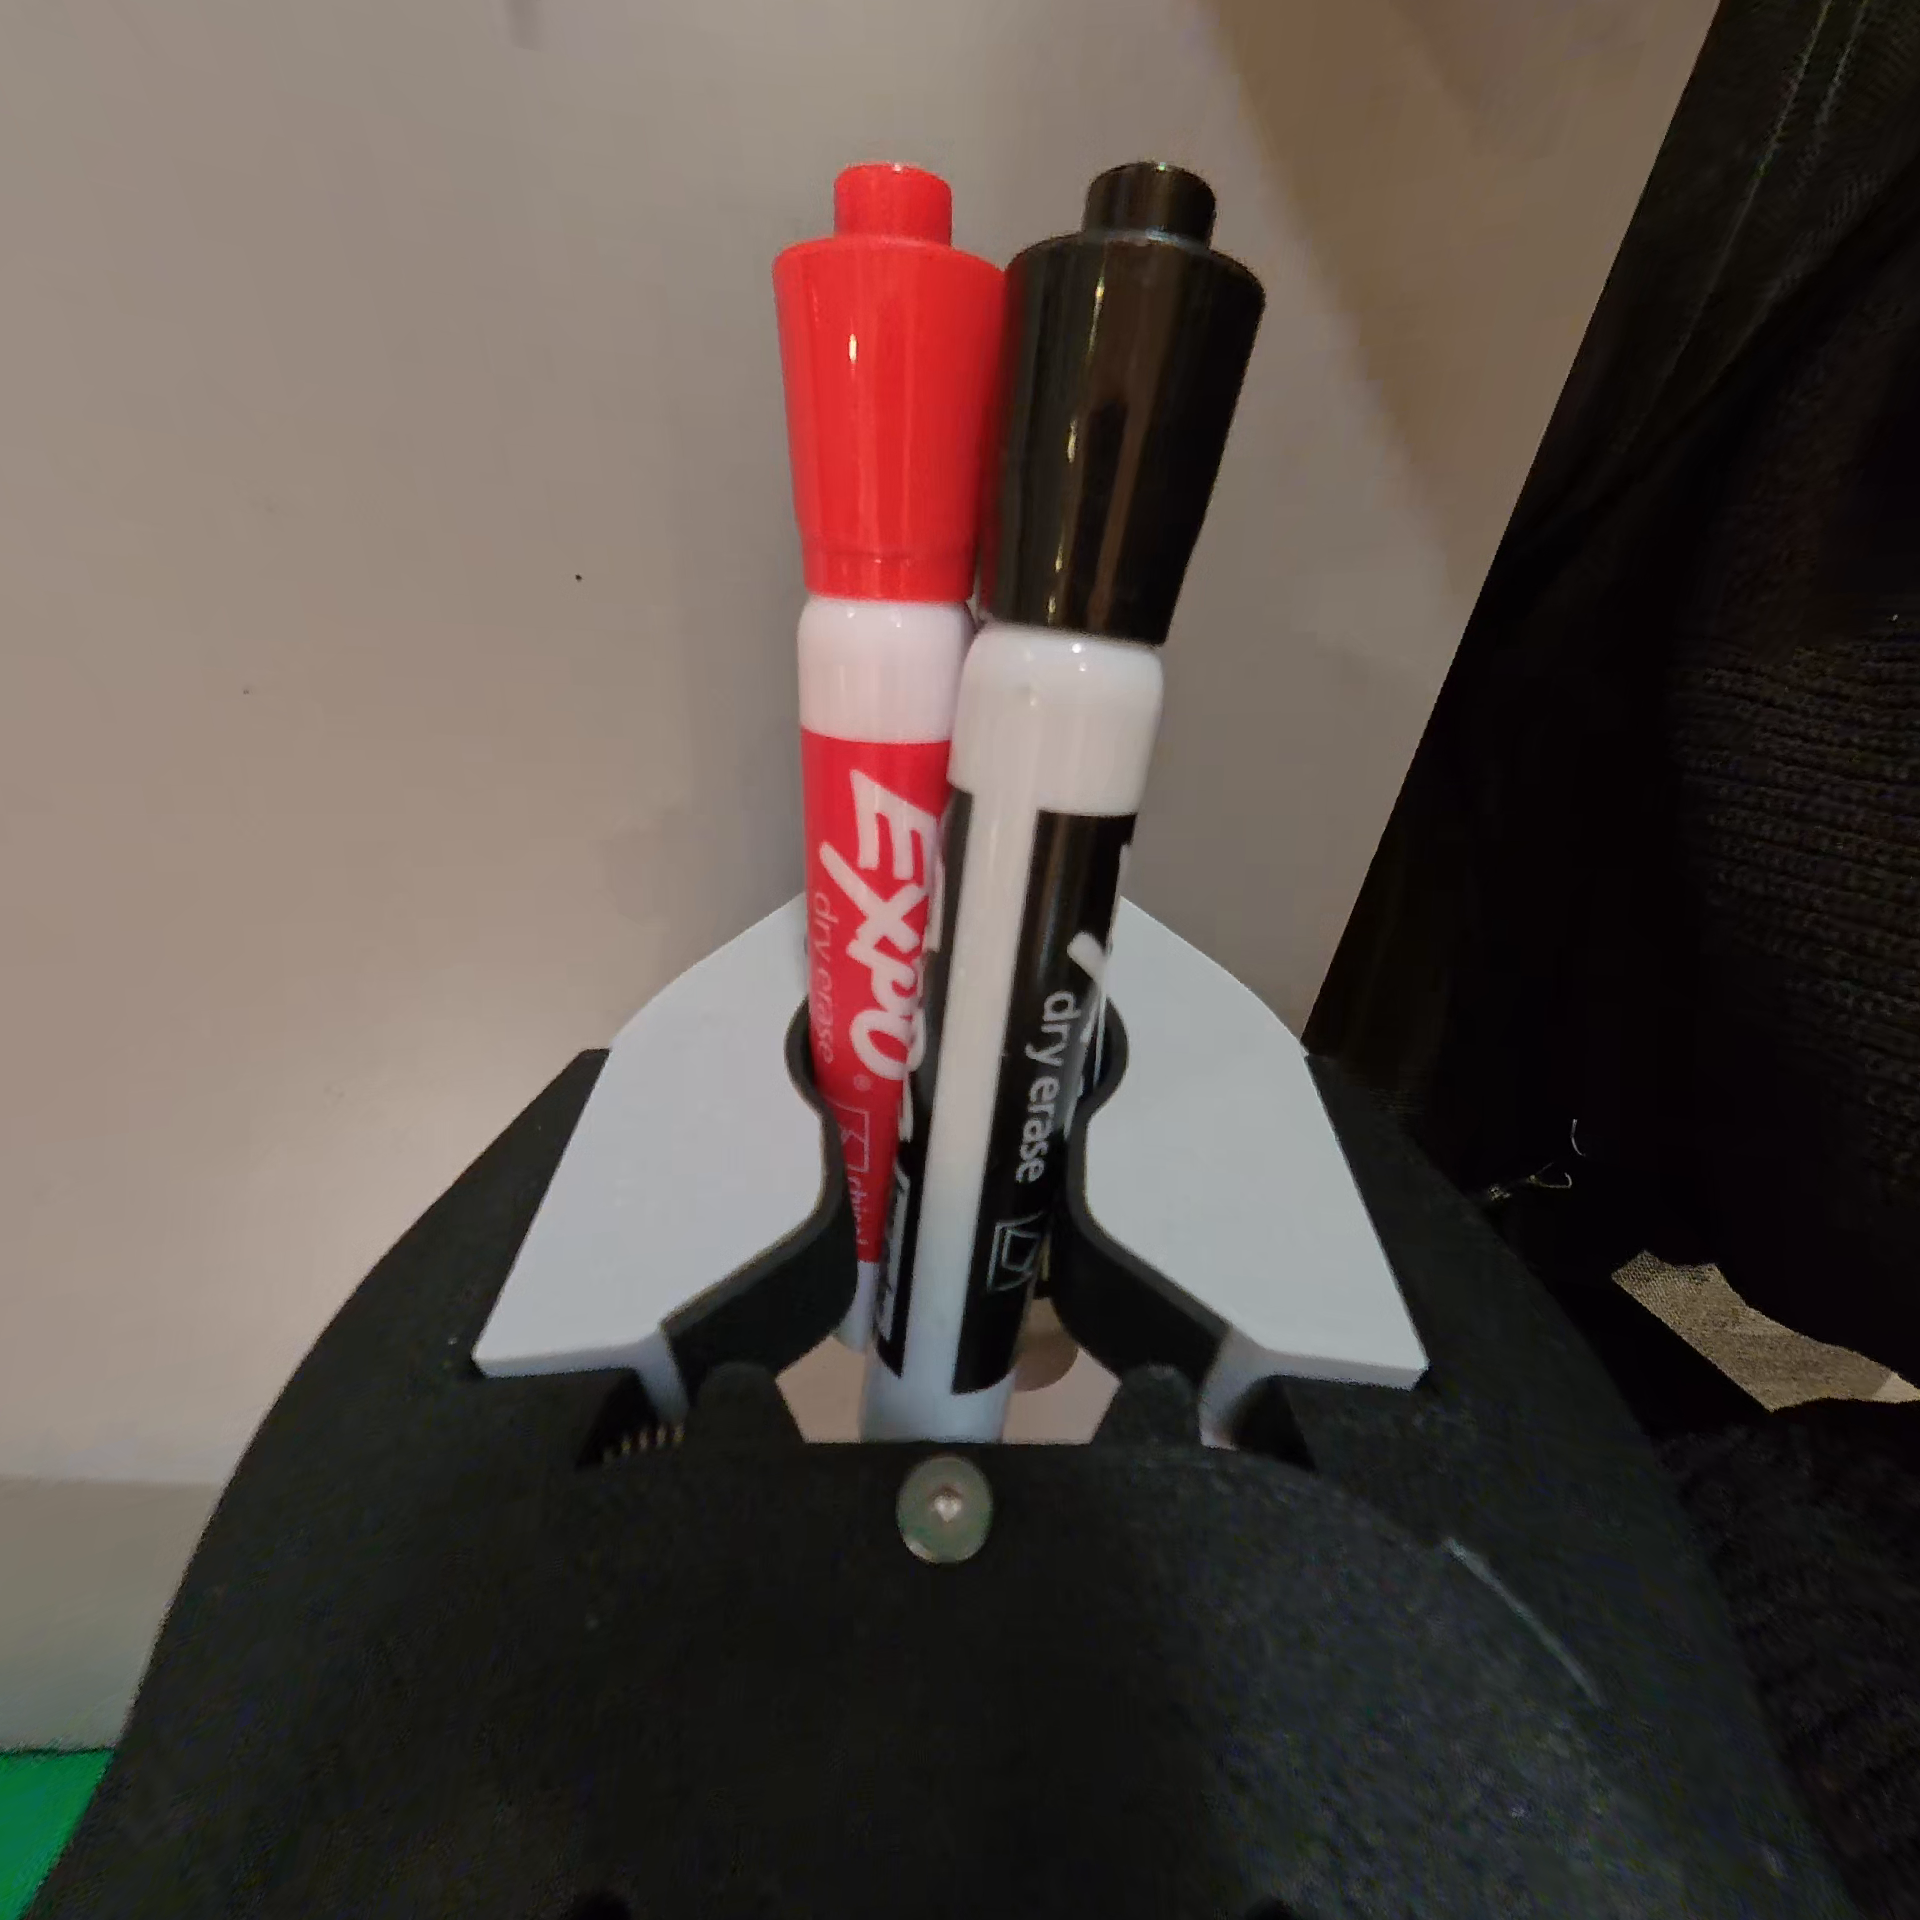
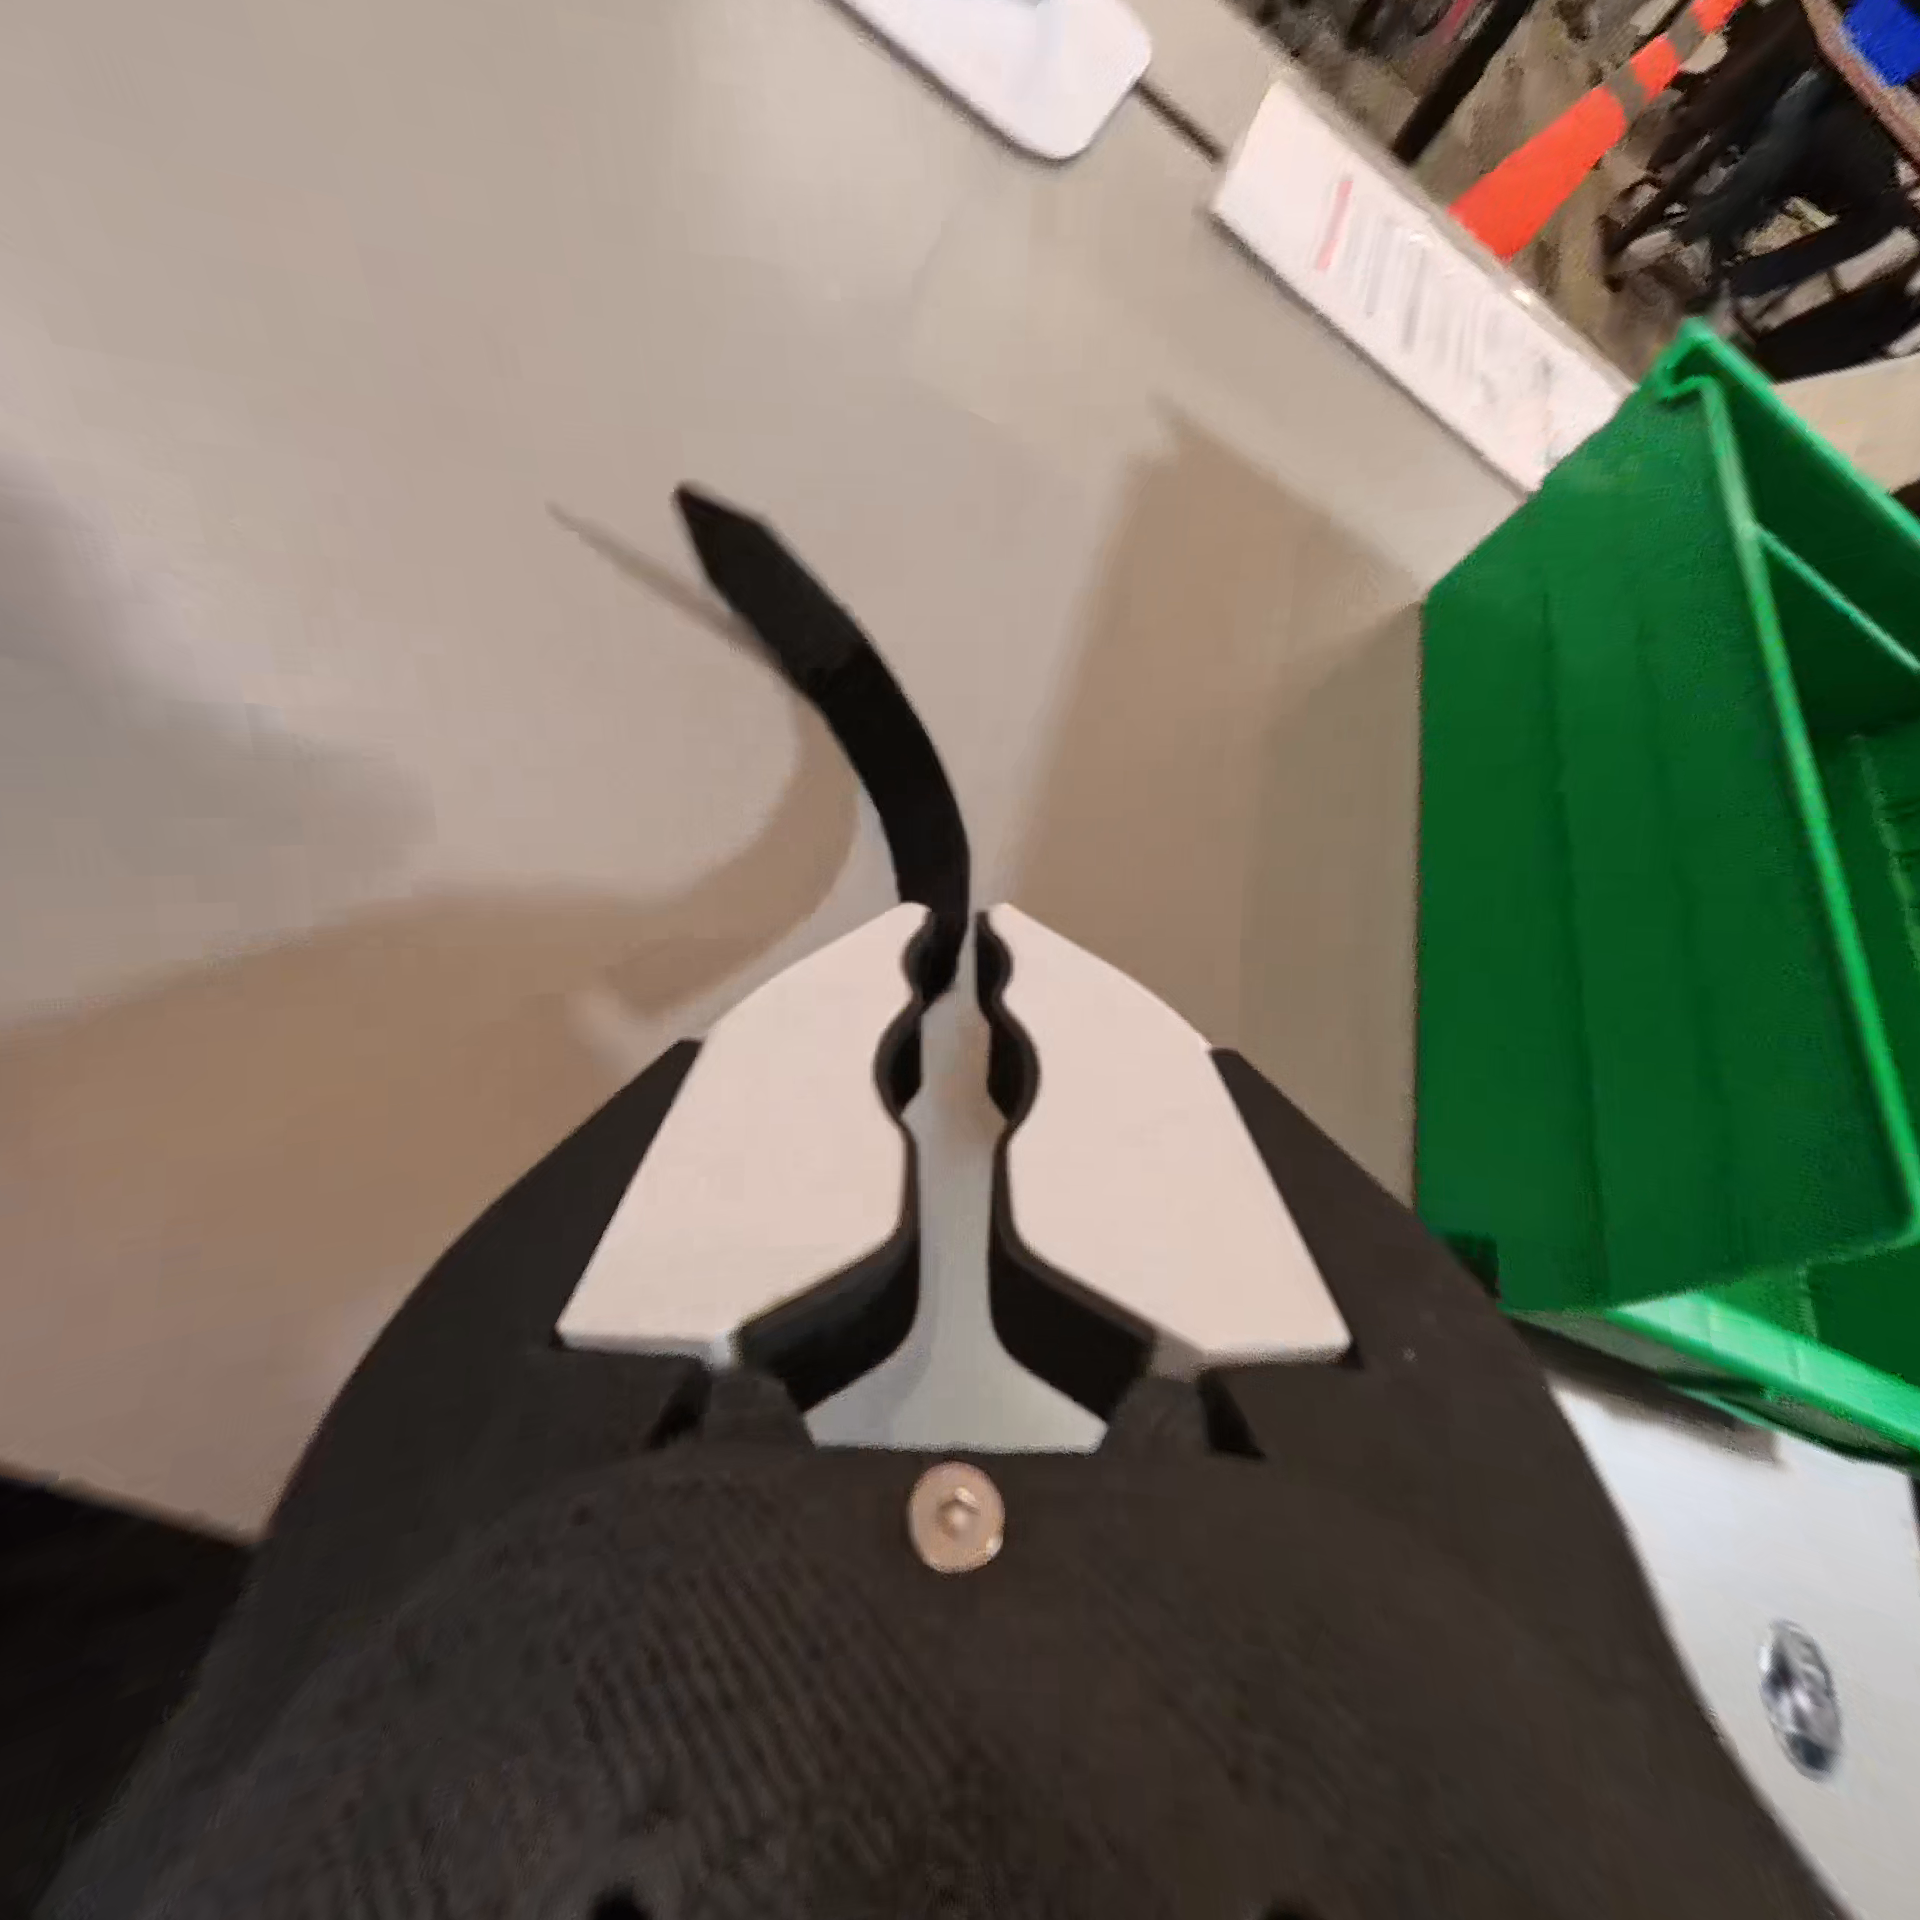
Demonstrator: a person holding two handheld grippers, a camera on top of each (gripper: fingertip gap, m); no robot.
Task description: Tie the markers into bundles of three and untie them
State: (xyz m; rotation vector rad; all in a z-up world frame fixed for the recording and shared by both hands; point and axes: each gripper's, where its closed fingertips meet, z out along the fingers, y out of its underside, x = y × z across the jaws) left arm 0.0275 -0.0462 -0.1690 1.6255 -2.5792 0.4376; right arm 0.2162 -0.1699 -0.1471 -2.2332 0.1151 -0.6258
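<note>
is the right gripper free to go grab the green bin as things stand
Probably not yet. The right gripper is shut on a black strap pinched at its tips, so its fingers are taken. The green bin stands close on its right with nothing between them; it would need to drop the strap first.

At the centre of the left wrist view we saw a red marker, its cap and label red with a white band between them. Beside it stood a black marker with a glossy black cap, a white barrel and a black label. The left hand-held gripper had pale grey fingers on a black body. In the right wrist view, the right hand-held gripper showed the same grey and black, with a black strap curving above it. The surface was beige, a bright green bin sat at the right edge, and an orange cone stood at upper right.
</note>
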